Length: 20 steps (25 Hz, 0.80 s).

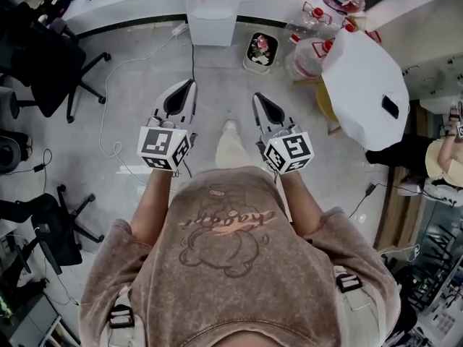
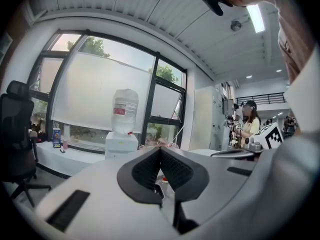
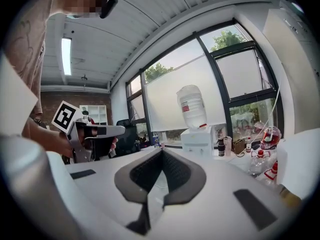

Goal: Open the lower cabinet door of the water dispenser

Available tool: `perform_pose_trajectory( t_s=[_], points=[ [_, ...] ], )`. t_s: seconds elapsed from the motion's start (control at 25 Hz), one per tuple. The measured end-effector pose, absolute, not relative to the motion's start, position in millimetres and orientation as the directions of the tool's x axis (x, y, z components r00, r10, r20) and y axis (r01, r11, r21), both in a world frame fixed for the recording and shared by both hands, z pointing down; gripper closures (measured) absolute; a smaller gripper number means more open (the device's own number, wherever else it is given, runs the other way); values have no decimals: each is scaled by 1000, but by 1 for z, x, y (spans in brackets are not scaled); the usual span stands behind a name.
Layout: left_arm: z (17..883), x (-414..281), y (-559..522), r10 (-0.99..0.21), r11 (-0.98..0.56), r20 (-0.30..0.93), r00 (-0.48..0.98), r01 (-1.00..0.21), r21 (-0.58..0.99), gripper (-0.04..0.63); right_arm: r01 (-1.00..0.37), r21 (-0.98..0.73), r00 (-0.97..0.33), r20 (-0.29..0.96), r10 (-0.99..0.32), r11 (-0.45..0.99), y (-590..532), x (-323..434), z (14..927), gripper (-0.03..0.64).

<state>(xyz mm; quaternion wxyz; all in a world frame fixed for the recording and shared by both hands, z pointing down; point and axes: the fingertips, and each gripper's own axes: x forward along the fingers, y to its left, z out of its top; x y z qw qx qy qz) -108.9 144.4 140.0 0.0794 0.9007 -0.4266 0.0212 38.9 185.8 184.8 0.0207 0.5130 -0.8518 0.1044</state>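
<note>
Brown fabric of the person's shirt (image 1: pixel 239 266) filled the bottom of the head view, with one pale shoe (image 1: pixel 230 129) set forward on the grey floor (image 1: pixel 145 71). Just ahead of the chest, both tools were held about level, side by side and apart from each other.

The left gripper (image 1: pixel 191 85) was clenched: in the left gripper view its ribbed black pads (image 2: pixel 147 171) met at the tip with nothing between them. The right gripper (image 1: pixel 257 100) was closed just as tightly on nothing, its pads (image 3: pixel 175 171) pressed together in the right gripper view.

A black cable (image 1: pixel 192 60) lay on the floor between the grippers and the water dispenser (image 1: pixel 212 6). The dispenser stood farther on, straight ahead and well apart from both grippers, against a white counter (image 1: pixel 130 6). Its lower cabinet door (image 1: pixel 212 31) faced the person and seemed shut. An inverted bottle (image 2: pixel 125 109) sat on top.

Just right of the dispenser stood a small white bin (image 1: pixel 260 53), then clear bottles with red caps (image 1: pixel 312 53). A black office chair (image 1: pixel 51 63) stood off to the left. A large window (image 2: pixel 100 99) rose behind the counter.
</note>
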Motion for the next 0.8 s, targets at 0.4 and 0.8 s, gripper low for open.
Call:
perform_pose_trajectory(
  t_s=[0.4, 0.8],
  points=[
    [132, -61, 38, -786, -595, 118, 607, -794, 124, 583, -864, -180, -497, 161, -852, 470, 79, 97, 185, 612],
    [140, -39, -27, -815, -551, 139, 562, -827, 110, 582, -833, -205, -547, 165, -821, 513, 9, 121, 195, 612]
  ],
)
